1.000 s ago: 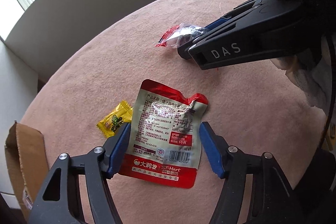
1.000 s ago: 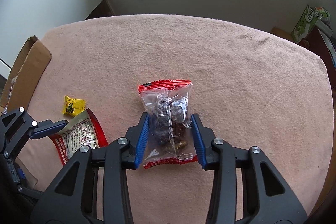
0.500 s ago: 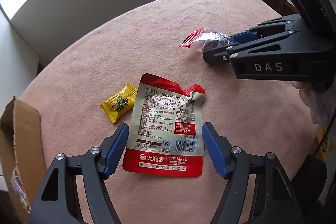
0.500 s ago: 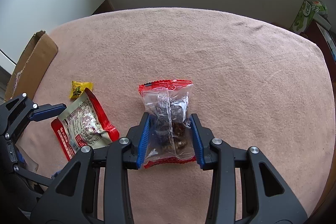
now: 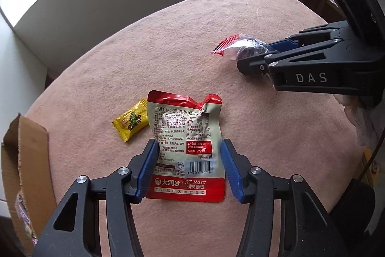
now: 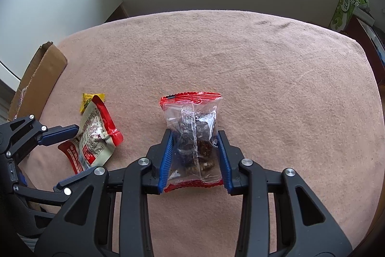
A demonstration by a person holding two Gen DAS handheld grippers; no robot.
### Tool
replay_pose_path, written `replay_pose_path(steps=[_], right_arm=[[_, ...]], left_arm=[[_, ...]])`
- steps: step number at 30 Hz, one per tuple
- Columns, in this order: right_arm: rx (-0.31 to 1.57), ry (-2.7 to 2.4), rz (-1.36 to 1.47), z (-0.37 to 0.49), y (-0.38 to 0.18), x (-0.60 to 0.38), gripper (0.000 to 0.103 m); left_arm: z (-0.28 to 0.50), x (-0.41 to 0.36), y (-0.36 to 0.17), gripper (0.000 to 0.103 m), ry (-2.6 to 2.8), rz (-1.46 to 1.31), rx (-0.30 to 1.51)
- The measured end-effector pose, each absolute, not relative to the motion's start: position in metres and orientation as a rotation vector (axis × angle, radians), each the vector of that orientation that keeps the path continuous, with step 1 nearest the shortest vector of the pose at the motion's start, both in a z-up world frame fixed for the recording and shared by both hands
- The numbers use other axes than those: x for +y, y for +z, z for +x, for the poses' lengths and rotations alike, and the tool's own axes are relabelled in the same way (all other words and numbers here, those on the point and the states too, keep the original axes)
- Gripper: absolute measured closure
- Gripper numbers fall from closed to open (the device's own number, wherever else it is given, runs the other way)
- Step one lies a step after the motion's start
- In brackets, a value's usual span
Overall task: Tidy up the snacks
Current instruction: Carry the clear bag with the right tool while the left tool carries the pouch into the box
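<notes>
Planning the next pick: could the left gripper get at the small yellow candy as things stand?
Probably not yet: the left gripper has its jaws closed around the red-and-white pouch. The yellow candy lies uncovered beside the pouch, so it could once the pouch is released.

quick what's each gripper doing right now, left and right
Left gripper: closed on the red and white pouch.
Right gripper: closed on the clear snack packet.
</notes>
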State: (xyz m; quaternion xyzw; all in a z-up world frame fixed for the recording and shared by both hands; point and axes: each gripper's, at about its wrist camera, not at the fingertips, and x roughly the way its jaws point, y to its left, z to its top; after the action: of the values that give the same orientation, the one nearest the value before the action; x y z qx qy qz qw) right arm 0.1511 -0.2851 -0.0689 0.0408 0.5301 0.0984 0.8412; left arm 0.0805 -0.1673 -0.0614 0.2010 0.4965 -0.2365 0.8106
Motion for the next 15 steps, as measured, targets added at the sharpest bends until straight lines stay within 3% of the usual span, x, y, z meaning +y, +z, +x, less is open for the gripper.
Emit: replay_pose_path(steps=[15], right_arm=[[1.063,0.268,0.15,0.129,-0.023,-0.301,0.067]], left_arm=[[0.085,-0.085,0.008,0.05,-0.492,0.2,0.973]])
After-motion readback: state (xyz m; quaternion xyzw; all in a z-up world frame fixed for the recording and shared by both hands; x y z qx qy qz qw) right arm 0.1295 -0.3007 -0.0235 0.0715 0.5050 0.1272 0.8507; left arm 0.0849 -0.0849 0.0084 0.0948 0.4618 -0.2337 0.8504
